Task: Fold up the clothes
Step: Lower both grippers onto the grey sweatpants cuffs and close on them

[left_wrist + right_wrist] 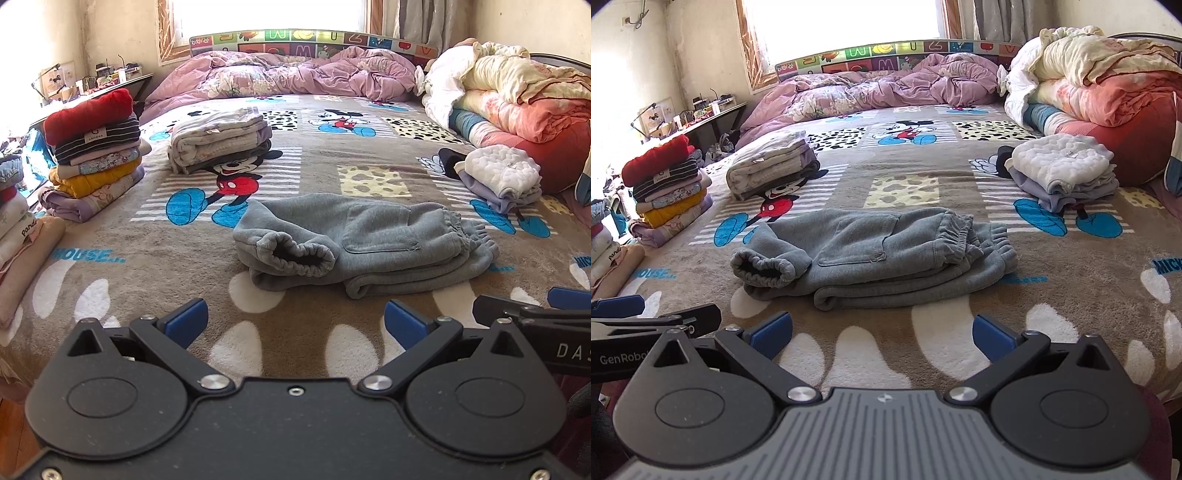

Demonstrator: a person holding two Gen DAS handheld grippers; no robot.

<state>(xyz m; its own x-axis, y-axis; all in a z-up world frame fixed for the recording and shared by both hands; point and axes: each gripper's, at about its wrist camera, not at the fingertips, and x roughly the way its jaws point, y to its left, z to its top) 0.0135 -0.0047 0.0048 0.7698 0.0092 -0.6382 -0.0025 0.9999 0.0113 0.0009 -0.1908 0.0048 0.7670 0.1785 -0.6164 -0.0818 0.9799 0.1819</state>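
The grey sweatpants [365, 240] are seen folded into a thick bundle on the bed [317, 173], one elastic cuff gaping. The left gripper [293, 319] and right gripper [882, 332] are held spread, empty, short of it.

The folded sweatpants [354, 243] lie on the bed [314, 173], in the middle near its front edge, with both tongs just before them, apart from the cloth: the left tongs [295, 323] beside the right tongs [882, 332]. Behind and to the left sits a folded bundle [218, 142]; farther left, at the bed's edge, a tall stack of clothes [94, 155]. To the right rests a smaller folded pile [498, 177], with heaped quilts [517, 96] behind it. A rumpled duvet [288, 74] lies across the head of the bed.
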